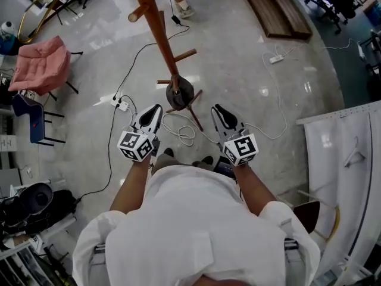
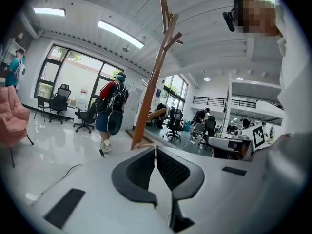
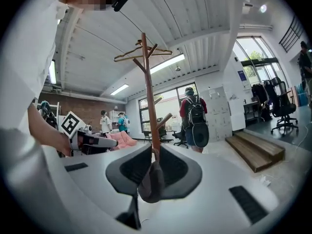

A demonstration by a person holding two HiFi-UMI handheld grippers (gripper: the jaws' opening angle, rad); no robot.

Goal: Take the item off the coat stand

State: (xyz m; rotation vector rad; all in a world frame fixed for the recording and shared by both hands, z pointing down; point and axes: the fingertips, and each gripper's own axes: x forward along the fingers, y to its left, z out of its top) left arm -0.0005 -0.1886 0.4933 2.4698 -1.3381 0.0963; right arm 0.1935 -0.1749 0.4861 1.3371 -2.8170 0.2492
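Hanger (image 3: 119, 58) hangs atop coat stand (image 1: 159, 34); left gripper (image 1: 156, 109) and right gripper (image 1: 218, 109) closed, empty, near its base; removal not begun.

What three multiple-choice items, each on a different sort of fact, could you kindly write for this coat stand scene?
1. Where is the hanger?
A. lying on the floor
B. at the top of the coat stand
C. draped over a chair

2. What colour is the coat stand's pole?
A. brown
B. white
C. blue

3. How do the jaws of the left hand-held gripper stand?
A. wide apart
B. closed on the hanger
C. together, with nothing between them

Answers:
1 B: the right gripper view shows the hanger across the top of the pole.
2 A: the pole is brown wood in all three views.
3 C: in the left gripper view the tips meet and the space behind them is bare.
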